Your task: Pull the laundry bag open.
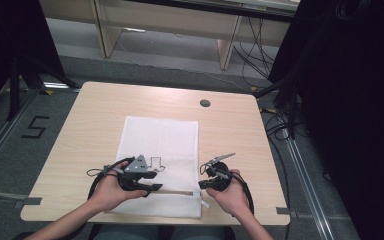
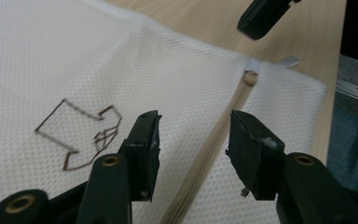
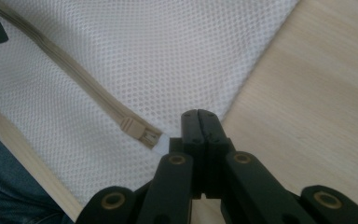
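Two claws at the mesh bag [image 1: 162, 145]: right claw [image 3: 199, 116] pinches the zipper tab [image 3: 162, 143]; left claw [image 2: 193, 140], wide, straddles the zipper [image 2: 219, 140]. Next: clamp fabric, pull toward nine o'clock.

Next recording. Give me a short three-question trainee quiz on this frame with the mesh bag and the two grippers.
1. True or false: the left gripper has its jaws apart over the beige zipper.
2. What is the shut right gripper pinching at the zipper's end: A the white pull tab, B a cable, C a pen?
3. What brown outline is drawn on the white mesh laundry bag?

Key: 1 true. 2 A, as far as the right gripper view shows. 3 A shirt shape.
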Available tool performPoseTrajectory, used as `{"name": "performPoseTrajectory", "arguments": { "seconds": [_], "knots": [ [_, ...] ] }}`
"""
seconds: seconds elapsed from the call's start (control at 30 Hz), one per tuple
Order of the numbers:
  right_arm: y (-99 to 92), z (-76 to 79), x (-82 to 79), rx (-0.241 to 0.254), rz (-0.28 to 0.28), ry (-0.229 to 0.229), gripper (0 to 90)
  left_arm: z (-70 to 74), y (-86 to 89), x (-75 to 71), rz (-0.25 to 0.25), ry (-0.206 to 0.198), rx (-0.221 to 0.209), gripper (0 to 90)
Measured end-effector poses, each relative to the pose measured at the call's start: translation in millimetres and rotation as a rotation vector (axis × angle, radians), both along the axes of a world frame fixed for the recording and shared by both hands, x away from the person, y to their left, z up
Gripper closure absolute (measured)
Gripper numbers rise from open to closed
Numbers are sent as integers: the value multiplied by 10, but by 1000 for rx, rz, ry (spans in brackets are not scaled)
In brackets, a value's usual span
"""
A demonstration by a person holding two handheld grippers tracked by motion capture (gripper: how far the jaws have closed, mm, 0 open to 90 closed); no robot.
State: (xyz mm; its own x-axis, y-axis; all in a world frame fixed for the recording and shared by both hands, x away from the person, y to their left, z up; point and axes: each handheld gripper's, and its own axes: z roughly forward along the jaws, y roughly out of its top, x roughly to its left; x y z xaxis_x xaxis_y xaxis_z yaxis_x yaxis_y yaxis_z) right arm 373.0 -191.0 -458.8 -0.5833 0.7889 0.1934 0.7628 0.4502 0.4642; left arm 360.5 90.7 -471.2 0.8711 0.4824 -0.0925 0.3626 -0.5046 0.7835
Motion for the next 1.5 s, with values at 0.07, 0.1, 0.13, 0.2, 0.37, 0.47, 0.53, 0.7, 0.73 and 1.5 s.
{"name": "performPoseTrajectory", "arguments": {
  "seconds": [0.07, 0.1, 0.13, 0.2, 0.37, 0.47, 0.53, 0.7, 0.73, 1.5],
  "knots": [
    [25, -31, -11, -7, 12, 14, 900, 16, -73, 1, -22, 3, -5, 550],
    [37, -40, -22, -10, -2, 37, 900, 19, -116, 2, -32, 1, -8, 556],
    [37, -69, -14, -6, 20, 32, 900, 24, -136, 3, -34, 3, 0, 565],
    [43, -93, -15, -7, 21, 44, 900, 15, -192, 14, -49, 12, 1, 590],
    [67, -139, 5, -15, 30, 66, 900, -5, -313, 31, -80, 12, 16, 633],
    [88, -174, 21, -23, 35, 70, 900, -22, -367, 31, -89, 12, 20, 644],
    [113, -186, 20, -30, 20, 88, 900, -33, -381, 38, -104, 4, 30, 649],
    [154, -234, 24, -38, 26, 93, 900, -60, -414, 30, -100, 26, 29, 658],
    [159, -232, 23, -41, 30, 94, 900, -57, -419, 42, -106, 22, 38, 660],
    [151, -252, 21, -27, 17, 90, 900, -184, -765, 97, -190, 41, 88, 707]
  ]
}}
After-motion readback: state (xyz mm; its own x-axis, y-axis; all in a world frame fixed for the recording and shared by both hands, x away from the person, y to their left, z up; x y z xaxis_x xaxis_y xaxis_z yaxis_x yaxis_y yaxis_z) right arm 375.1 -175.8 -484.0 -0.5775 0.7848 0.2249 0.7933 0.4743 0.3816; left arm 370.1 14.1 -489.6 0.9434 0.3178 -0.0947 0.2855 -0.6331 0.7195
